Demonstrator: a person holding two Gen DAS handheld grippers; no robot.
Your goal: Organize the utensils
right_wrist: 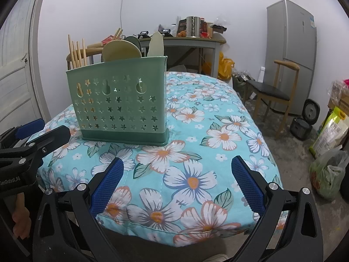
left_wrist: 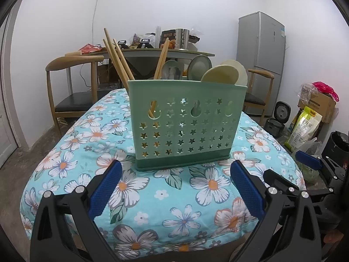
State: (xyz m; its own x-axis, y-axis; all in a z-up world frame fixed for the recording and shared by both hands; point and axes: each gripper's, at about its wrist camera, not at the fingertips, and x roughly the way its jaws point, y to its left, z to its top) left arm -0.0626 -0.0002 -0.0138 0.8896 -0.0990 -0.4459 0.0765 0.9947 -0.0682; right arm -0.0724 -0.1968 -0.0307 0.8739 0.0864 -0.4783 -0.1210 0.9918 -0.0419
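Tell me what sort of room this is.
Probably a home kitchen or dining room: a fridge against the wall, a rice cooker on the floor, and a caddy of chopsticks and spoons on a flowered tablecloth.

left tongs (left_wrist: 175, 187) spread wide, right tongs (right_wrist: 177, 181) likewise (both empty)

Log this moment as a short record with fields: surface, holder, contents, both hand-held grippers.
surface: floral cloth over the table
holder: green utensil caddy, upright on the cloth, star cut-outs in its wall
chopsticks: wooden chopsticks leaning out of the caddy's left end
spoons: spoons, bowls up, in the middle and right of the caddy
left hand-held gripper: open, empty, facing the caddy
right hand-held gripper: open, empty, over the cloth
loose utensils: none seen on the cloth
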